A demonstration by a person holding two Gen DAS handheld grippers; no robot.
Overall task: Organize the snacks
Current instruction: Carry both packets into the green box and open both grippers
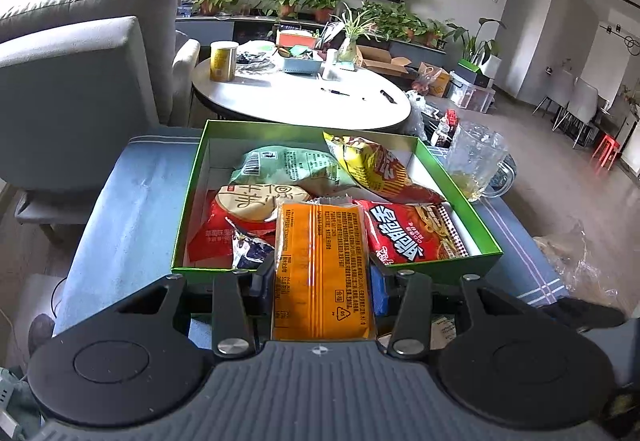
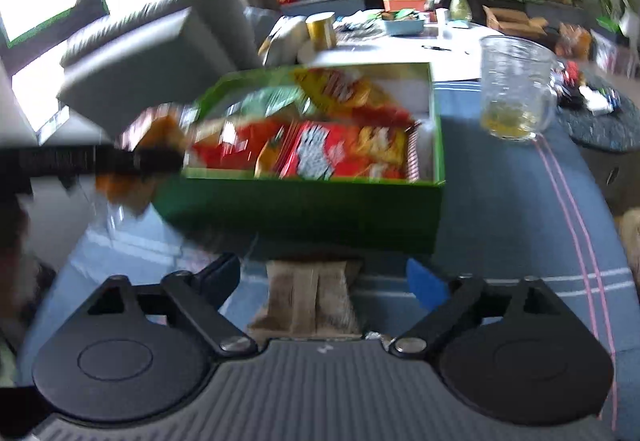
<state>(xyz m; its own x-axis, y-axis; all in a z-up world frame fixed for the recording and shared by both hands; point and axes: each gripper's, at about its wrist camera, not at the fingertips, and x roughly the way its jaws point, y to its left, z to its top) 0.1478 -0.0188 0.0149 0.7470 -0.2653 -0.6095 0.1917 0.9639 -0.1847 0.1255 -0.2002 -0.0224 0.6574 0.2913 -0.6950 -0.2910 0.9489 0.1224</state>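
Left gripper [image 1: 324, 273]: narrowed onto an orange snack packet [image 1: 322, 269], fingers pressed against its two long sides.
Orange snack packet: held lengthwise over the near edge of the green box [image 1: 192, 201], its far end reaching above the snacks inside.
Right gripper [image 2: 320, 277]: jaws stood wide apart, with a brown packet [image 2: 308, 297] lying between them on the blue cloth [image 2: 500, 209]; no finger pressed on it, as far as the blurred view allowed.
Brown packet: just in front of the green box's near wall, outside it.
Green box: open-topped, white inside, sitting on the blue cloth.
Inside the box: a pale green bag [image 1: 288, 165] and a yellow-and-red chip bag [image 1: 376, 169] toward the back, a red noodle packet [image 1: 412, 233] at the right, a red packet with a round cream label [image 1: 248, 213] at the left, and a small dark foil packet [image 1: 248, 249] near the front corner.
Glass mug [image 1: 476, 161]: upright on the cloth, just to the right of the box, a little yellow residue at its bottom.
Beyond: a white round table [image 1: 304, 97] with clutter, a grey sofa [image 1: 80, 73] to the left.
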